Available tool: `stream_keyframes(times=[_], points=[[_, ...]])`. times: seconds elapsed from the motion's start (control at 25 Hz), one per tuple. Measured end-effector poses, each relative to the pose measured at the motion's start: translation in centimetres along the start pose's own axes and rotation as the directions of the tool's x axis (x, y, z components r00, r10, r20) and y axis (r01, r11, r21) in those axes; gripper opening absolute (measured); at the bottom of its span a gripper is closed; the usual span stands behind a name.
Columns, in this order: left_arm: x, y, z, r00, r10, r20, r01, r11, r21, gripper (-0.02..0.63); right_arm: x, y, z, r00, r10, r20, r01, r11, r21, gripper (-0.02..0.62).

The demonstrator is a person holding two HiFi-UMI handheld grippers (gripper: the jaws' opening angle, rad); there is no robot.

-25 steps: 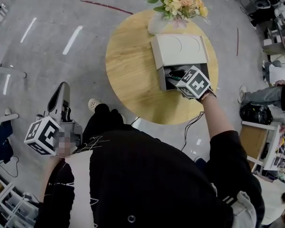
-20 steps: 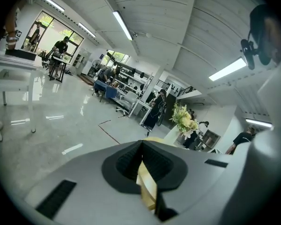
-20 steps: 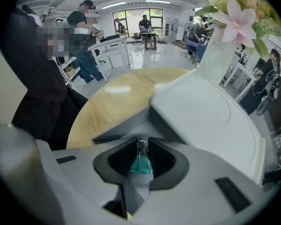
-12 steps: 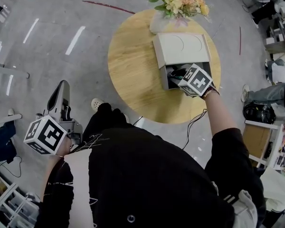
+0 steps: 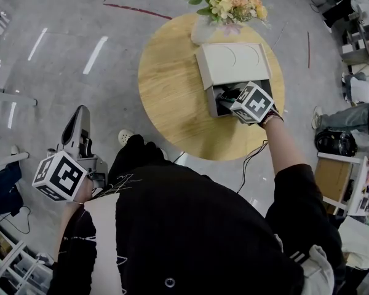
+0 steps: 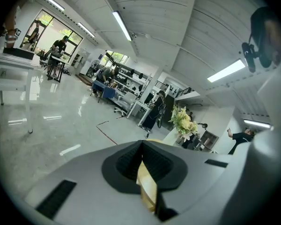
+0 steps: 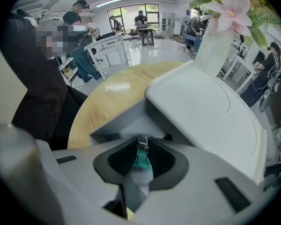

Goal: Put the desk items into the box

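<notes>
grey polished floor (image 5: 55, 23) of a wide workshop, and on it one round wooden table (image 5: 172, 97).

the right gripper (image 7: 143, 146) points steeply down, its jaws clamped on one teal binder clip (image 7: 142, 161), whose wire loop pokes up between the pads. it hangs over the open near end of the one box (image 7: 126, 125), which sits on the table's right half. the box's one lid (image 5: 234, 63) is slid back over its far part (dark things lie in the open end, too small to name, and i cannot tell if the clip touches them). just behind the lid, at the table's far edge, stands one vase of flowers (image 5: 227, 2).

the left gripper (image 6: 141, 146) is held well off the table at the person's left side, over bare floor. its jaws are brought together at the tips with nothing gripped. a pale yellow strip shows low in the slit behind the pads, and what it is i cannot tell.

there are two grippers and two marker cubes, one on each. several people sit or stand at desks around the room's edges.

against a second ago almost nothing differs: the right gripper stays over the box's opening with the clip pinched, and the left one keeps its place by the person's side. only the camera's framing has drifted a little.
</notes>
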State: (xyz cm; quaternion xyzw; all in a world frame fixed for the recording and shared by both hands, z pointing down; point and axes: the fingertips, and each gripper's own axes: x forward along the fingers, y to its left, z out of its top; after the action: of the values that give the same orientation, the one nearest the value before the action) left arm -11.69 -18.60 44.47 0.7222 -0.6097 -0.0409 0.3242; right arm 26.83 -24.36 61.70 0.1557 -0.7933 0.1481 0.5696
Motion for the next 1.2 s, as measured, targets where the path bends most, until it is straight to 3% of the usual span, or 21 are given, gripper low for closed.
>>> stream_keyframes(times=[0.84,1.2], points=[[0.8,0.2,1.1,1.0,-0.013,0.021,0.013,1.0,0.005,0.009,0.1,-1.1,-0.4,1.0,-0.026,-0.016,0.027,0.998,0.059,0.1],[1.1,-0.6,1.7,0.998,-0.038,0.041,0.038,0.999,0.016,0.009,-0.7,-1.3,-0.2,0.998,-0.05,0.037,0.045,0.99,0.131,0.121]])
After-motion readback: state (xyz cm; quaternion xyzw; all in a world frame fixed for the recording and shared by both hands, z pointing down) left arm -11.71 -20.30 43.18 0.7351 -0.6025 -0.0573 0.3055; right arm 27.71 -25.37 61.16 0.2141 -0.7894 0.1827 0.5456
